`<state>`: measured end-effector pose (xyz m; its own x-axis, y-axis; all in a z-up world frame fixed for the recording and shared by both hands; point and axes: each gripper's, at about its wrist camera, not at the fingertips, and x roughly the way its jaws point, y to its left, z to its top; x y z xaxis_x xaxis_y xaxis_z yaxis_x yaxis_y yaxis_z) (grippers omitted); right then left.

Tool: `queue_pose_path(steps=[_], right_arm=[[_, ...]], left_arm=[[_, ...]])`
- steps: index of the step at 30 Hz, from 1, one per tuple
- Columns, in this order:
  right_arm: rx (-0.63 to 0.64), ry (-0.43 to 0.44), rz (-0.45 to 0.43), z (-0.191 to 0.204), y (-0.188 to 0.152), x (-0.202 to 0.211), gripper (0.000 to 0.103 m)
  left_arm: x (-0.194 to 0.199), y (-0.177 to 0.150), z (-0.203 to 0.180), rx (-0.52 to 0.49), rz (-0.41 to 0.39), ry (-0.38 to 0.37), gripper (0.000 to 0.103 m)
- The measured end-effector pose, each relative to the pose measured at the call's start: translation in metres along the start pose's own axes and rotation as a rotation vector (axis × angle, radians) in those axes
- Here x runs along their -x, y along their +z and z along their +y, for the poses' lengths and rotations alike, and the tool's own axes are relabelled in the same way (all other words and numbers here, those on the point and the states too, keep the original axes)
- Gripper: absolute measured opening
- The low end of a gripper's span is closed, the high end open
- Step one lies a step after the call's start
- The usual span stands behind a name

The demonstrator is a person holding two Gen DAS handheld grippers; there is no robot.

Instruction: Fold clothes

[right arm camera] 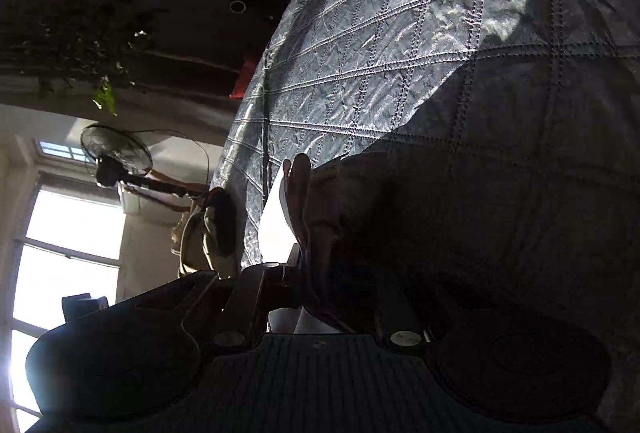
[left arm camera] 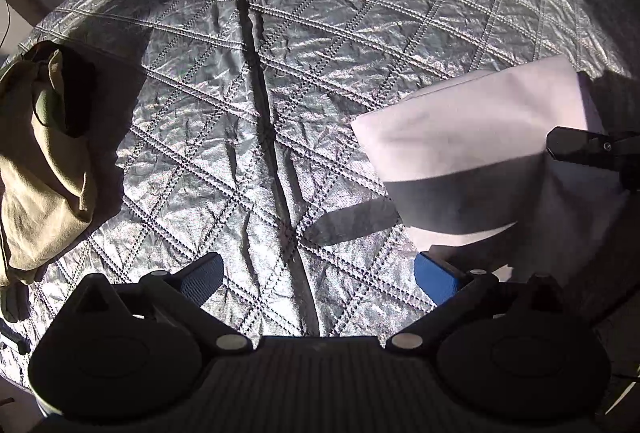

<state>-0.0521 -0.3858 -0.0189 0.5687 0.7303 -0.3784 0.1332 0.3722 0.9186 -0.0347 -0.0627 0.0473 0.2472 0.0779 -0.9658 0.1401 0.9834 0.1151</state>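
Right claw (left arm camera: 554, 145) pinched narrow on white cloth's (left arm camera: 460, 149) edge, lifting it clear of the surface, likely to start a fold. Left claw (left arm camera: 320, 273) wide, empty, hovering over quilted silver cover (left arm camera: 320, 73): crinkled, diamond-stitched. Olive garment (left arm camera: 40, 173) lies crumpled at left edge, soft, matte.

Silver-grey diamond-stitched quilt (left arm camera: 320, 53), white garment (left arm camera: 472, 137), olive-khaki garment (left arm camera: 44, 173), blue-padded black tongs (left arm camera: 320, 277)

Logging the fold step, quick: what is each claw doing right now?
Left claw: open, holding nothing.
Right claw: shut on the white cloth.
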Motion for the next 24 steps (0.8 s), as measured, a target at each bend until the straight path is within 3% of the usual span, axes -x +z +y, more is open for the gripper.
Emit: queue_pose_path(steps=[4,7,11,14,16,17,18,19,22,24], right_arm=[[-0.145,0.089,-0.284,-0.011,0.028,0.037,0.016],[-0.231,0.131,-0.530,-0.017,0.053,0.065,0.016],[-0.369,0.031,-0.783,-0.033,0.077,0.091,0.015],[-0.486,-0.027,-0.856,-0.054,0.081,0.097,0.016],[-0.486,-0.073,-0.864,-0.058,0.078,0.098,0.023],[-0.501,-0.117,-0.854,-0.058,0.074,0.096,0.032],[-0.509,-0.143,-0.855,-0.058,0.067,0.096,0.049],[-0.515,-0.166,-0.858,-0.058,0.059,0.095,0.046],[-0.340,-0.280,-0.811,-0.038,0.032,0.091,0.052],[-0.248,-0.295,-0.772,-0.034,0.014,0.087,0.053]], left_arm=[[-0.005,0.000,0.003,0.021,0.032,0.015,0.101],[-0.002,-0.003,-0.007,-0.027,0.025,0.016,0.102],[-0.003,-0.008,-0.016,-0.087,0.035,0.028,0.102],[-0.003,-0.009,-0.018,-0.098,0.032,0.023,0.102],[-0.004,-0.008,-0.017,-0.093,0.031,0.020,0.102],[-0.004,-0.007,-0.018,-0.090,0.032,0.020,0.102],[-0.005,-0.007,-0.018,-0.089,0.033,0.019,0.102],[-0.006,-0.006,-0.019,-0.089,0.035,0.018,0.102],[-0.011,-0.006,-0.025,-0.111,0.044,0.019,0.102],[-0.012,-0.006,-0.027,-0.121,0.036,0.028,0.103]])
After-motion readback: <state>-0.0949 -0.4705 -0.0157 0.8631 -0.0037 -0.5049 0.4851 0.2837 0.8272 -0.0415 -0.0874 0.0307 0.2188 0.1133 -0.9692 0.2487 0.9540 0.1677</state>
